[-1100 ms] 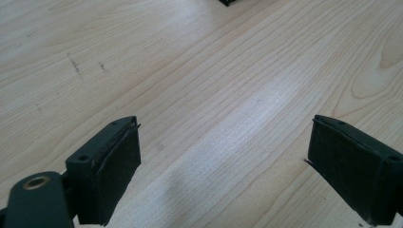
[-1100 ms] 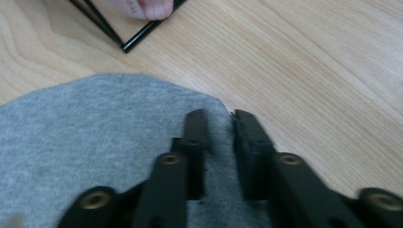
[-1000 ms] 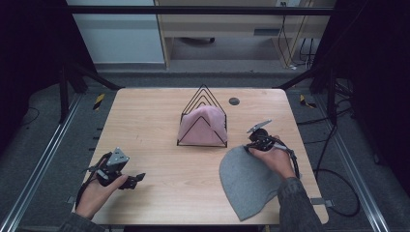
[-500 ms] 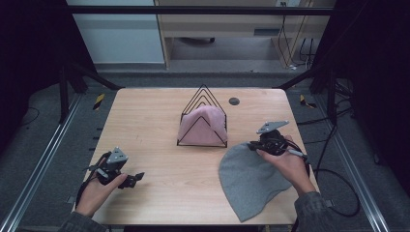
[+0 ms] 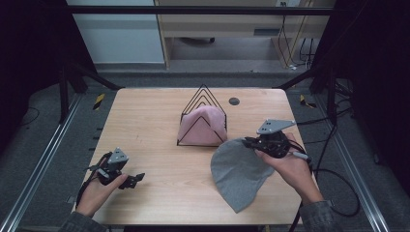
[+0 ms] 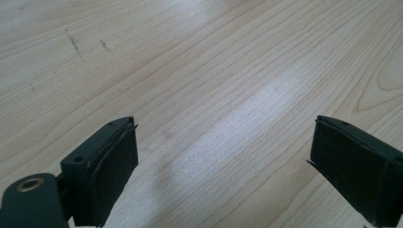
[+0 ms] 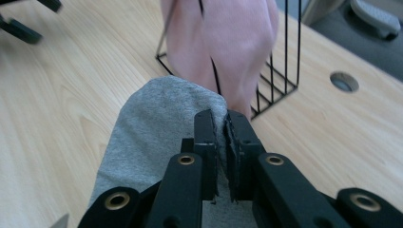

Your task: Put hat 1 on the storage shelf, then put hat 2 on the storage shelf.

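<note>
left hand point(image 5: 99, 186) sat at the lower left of the high view, holding the left gripper point(image 5: 131, 179) low over the wooden table point(image 5: 145, 125). in the left gripper view its jaws stood wide apart with nothing between them, just bare wood grain under them.

right hand point(image 5: 290, 164) came in at the lower right of the high view with the right gripper point(image 5: 248, 142) pointing toward frame centre. in the right gripper view the jaws were pressed together on the edge of the grey cloth point(image 7: 157, 137), a thin fold of fabric caught between the pads. the grey cloth point(image 5: 239, 171) lay spread on the table at lower centre-right of the high view, its upper edge lifted at the gripper.

just beyond it, centre of the frame, stood a black wire rack point(image 5: 203, 104) with a pink cloth point(image 5: 203, 128) draped in it. the grey cloth's raised corner was close beside the rack's right side; touching or not, couldn't tell. farther up, a round grommet hole point(image 5: 234, 101) in the tabletop.
</note>
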`<state>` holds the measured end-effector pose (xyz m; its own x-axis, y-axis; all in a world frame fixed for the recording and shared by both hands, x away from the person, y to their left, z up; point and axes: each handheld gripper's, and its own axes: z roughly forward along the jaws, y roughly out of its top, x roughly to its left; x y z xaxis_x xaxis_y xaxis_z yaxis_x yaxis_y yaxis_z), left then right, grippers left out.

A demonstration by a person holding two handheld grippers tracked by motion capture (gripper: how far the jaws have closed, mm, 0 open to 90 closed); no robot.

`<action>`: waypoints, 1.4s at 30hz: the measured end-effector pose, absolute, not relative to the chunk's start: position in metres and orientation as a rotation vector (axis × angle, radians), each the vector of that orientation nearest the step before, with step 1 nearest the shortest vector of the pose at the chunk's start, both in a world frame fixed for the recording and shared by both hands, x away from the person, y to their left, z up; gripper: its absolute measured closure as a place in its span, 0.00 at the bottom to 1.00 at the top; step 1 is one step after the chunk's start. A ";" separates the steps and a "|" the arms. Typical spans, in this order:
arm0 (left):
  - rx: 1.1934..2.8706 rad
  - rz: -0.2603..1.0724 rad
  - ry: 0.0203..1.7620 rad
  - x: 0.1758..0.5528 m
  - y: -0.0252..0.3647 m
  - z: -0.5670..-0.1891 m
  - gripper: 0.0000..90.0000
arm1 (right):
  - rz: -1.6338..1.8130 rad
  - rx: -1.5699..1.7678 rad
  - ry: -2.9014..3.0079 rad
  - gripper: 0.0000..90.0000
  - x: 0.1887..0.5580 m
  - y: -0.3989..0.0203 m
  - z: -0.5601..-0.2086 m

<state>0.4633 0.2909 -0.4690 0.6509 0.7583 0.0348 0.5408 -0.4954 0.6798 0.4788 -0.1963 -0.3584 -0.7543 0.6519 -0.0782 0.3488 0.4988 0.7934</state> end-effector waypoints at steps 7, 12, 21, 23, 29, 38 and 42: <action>2.222 0.434 1.002 0.463 0.291 -0.469 0.09 | 1.226 0.745 2.359 0.94 0.471 -0.173 -0.335; 2.220 0.428 1.000 0.464 0.291 -0.469 0.09 | 1.281 0.697 2.351 0.94 0.468 -0.155 -0.323; 2.170 0.404 0.994 0.459 0.292 -0.464 0.09 | 1.373 0.601 2.340 0.94 0.460 -0.127 -0.298; 2.164 0.424 0.989 0.457 0.293 -0.461 0.09 | 1.387 0.577 2.350 0.94 0.458 -0.120 -0.293; 2.128 0.445 0.980 0.453 0.293 -0.453 0.09 | 1.399 0.569 2.371 0.94 0.455 -0.103 -0.285; 2.045 0.423 0.912 0.447 0.288 -0.442 0.12 | 1.408 0.589 2.350 0.94 0.455 -0.082 -0.278; 2.062 0.451 0.857 0.449 0.277 -0.422 0.13 | 1.411 0.571 2.333 0.94 0.454 -0.071 -0.272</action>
<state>0.4491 0.2774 -0.4225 0.7017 0.7124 0.0101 0.4113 -0.4166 0.8107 0.4539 -0.0715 -0.2725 -0.8560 0.5089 -0.0908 0.1557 0.4214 0.8934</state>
